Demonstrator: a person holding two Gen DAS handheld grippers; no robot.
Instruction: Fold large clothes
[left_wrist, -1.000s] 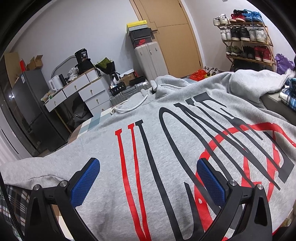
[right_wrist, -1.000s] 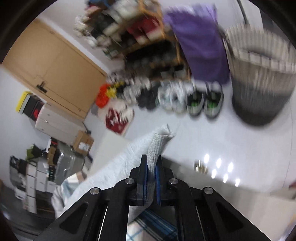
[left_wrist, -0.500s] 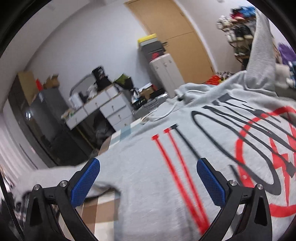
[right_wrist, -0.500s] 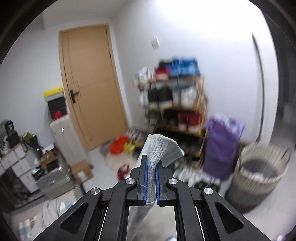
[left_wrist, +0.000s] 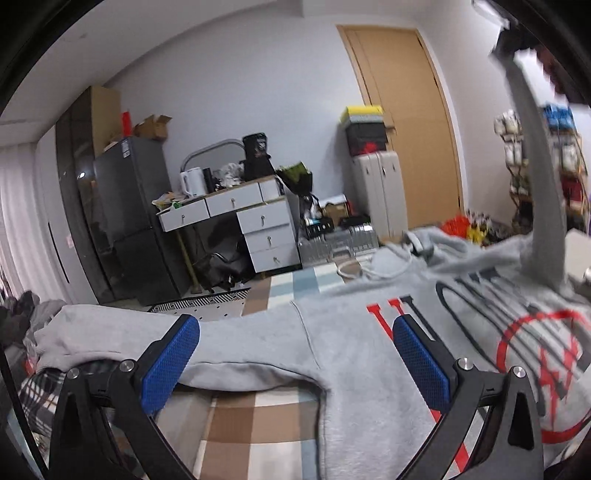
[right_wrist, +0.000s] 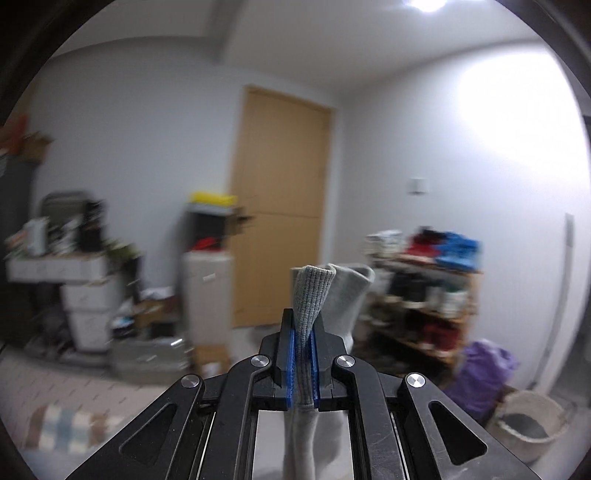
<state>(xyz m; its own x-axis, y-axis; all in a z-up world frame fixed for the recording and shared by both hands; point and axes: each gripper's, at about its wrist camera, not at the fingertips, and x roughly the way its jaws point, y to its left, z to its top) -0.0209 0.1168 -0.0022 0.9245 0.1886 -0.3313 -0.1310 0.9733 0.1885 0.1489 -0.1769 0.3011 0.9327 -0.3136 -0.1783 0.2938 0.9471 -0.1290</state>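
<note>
A grey hoodie (left_wrist: 369, 354) with red and black print lies spread on a checked surface (left_wrist: 255, 421). Its left sleeve (left_wrist: 129, 339) stretches out to the left. My left gripper (left_wrist: 295, 354) is open and empty, low over the sleeve and armpit area. My right gripper (right_wrist: 303, 362) is shut on the ribbed cuff (right_wrist: 312, 295) of the hoodie's right sleeve. That sleeve (left_wrist: 539, 206) shows in the left wrist view, lifted high at the right edge.
A white drawer desk (left_wrist: 236, 218), a dark fridge (left_wrist: 129, 218), suitcases (left_wrist: 380, 192) and a wooden door (left_wrist: 410, 122) stand beyond. A shoe rack (right_wrist: 424, 295), a purple bag (right_wrist: 480, 373) and a woven basket (right_wrist: 528, 424) are at the right.
My right gripper has raised the sleeve cuff higher and turned level toward the door. My left gripper has moved left along the hoodie, from the print to the left sleeve and armpit.
</note>
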